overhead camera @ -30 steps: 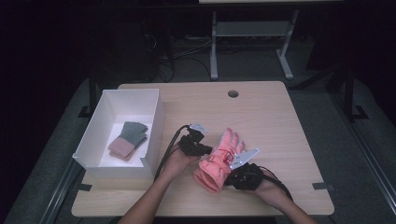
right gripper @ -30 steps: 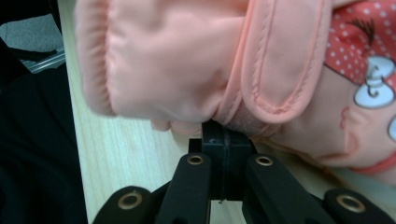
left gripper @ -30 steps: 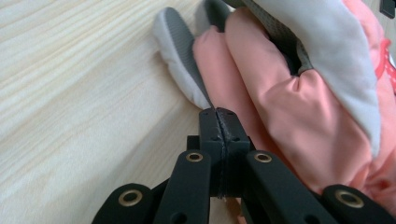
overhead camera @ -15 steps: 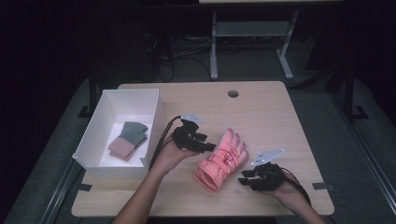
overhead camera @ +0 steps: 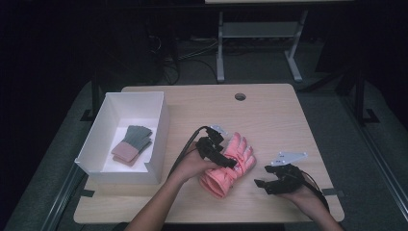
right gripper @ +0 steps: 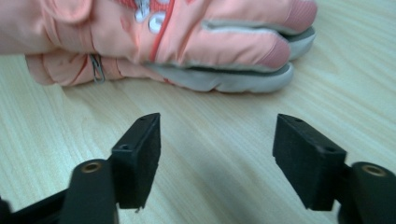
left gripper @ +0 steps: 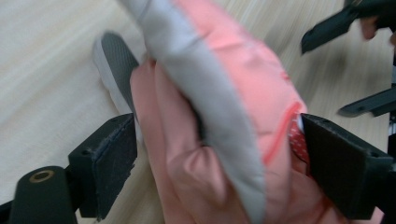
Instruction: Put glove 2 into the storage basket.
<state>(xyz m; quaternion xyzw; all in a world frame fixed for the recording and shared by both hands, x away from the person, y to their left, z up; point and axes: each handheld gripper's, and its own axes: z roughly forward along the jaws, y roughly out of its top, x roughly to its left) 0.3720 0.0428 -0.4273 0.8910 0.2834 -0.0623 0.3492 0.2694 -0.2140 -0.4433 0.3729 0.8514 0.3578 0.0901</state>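
Since a second ago the right hand-held gripper (overhead camera: pixel 263 182) has let go of the pink glove (overhead camera: pixel 230 163) and drawn back toward the table's right front corner, where it now sits apart from the glove; its jaws stand wide open with bare wood between them in the right gripper view, the glove (right gripper: pixel 177 42) lying across the far side just beyond their tips. Meanwhile the left hand-held gripper (overhead camera: pixel 222 155) has stayed over the glove, near the middle of the table (overhead camera: pixel 288 115); in the left gripper view its jaws sit either side of the glove (left gripper: pixel 224 116), the right pad seemingly pressed against the fabric and the left pad close beside it, though blur makes it hard to say whether the grip is firm; the glove's grey palm edging curves up between them. At the left of the table a white box (overhead camera: pixel 159 134) holds a folded grey and pink item (overhead camera: pixel 132 143), possibly another pair of gloves; a round hole (overhead camera: pixel 240 96) shows in the tabletop toward the back edge.
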